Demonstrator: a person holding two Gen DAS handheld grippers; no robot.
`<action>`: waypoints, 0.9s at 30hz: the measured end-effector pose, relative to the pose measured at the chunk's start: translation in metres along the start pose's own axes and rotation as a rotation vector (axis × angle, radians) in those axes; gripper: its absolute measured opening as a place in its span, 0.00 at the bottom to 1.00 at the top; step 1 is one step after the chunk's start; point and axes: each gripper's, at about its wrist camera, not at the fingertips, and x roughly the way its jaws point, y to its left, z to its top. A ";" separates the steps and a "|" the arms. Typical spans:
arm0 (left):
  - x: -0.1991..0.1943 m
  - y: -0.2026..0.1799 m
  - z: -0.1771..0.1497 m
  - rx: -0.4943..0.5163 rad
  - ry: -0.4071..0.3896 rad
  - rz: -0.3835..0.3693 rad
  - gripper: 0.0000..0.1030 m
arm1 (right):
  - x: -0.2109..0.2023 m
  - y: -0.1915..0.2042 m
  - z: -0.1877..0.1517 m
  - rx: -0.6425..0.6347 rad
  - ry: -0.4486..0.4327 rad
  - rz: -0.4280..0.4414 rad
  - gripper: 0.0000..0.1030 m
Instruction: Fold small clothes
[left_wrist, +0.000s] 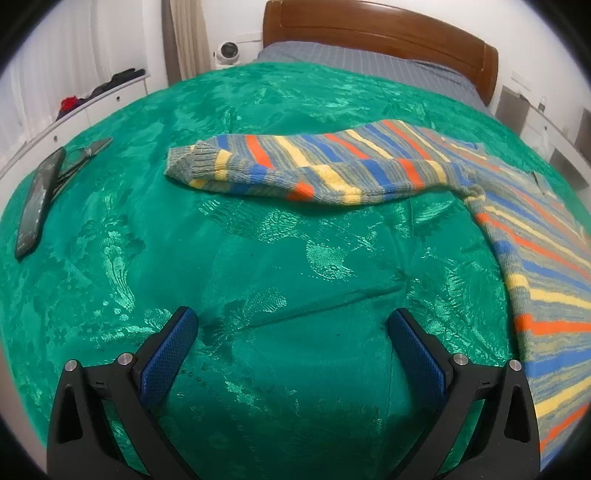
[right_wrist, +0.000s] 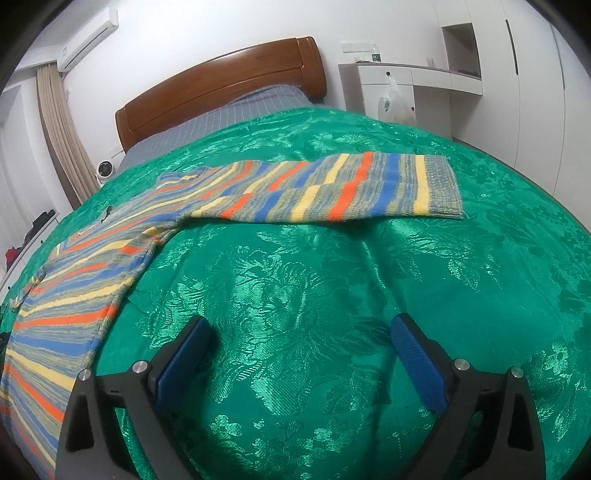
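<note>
Both claws stand wide apart and grip nothing: the left claw (left_wrist: 291, 325) and the right claw (right_wrist: 301, 332) each hover over bare green bedspread (left_wrist: 258, 258), blue pads facing inward. Between them lies the striped sweater (left_wrist: 535, 266), spread flat on the bed. Its body runs off the right edge of the left wrist view and off the left edge of the right wrist view, so the hem and the full width cannot be seen. One sleeve (left_wrist: 295, 170) reaches left across the bedspread; the other sleeve (right_wrist: 332, 184) reaches right, cuff lying flat. A dark phone (left_wrist: 37, 199) lies near the bed's left edge, with a thin object beside it too blurred to name. A wooden headboard (right_wrist: 221, 85) stands behind.
</note>
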 end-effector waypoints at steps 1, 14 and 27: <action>0.000 -0.001 0.000 0.006 0.001 0.002 1.00 | 0.000 0.000 0.000 -0.002 0.000 -0.001 0.95; -0.001 -0.003 0.001 0.026 -0.008 0.014 1.00 | 0.002 0.004 -0.001 -0.007 0.000 -0.012 0.95; -0.002 -0.002 -0.001 0.021 -0.024 0.009 1.00 | 0.004 0.007 -0.001 -0.014 0.003 -0.023 0.95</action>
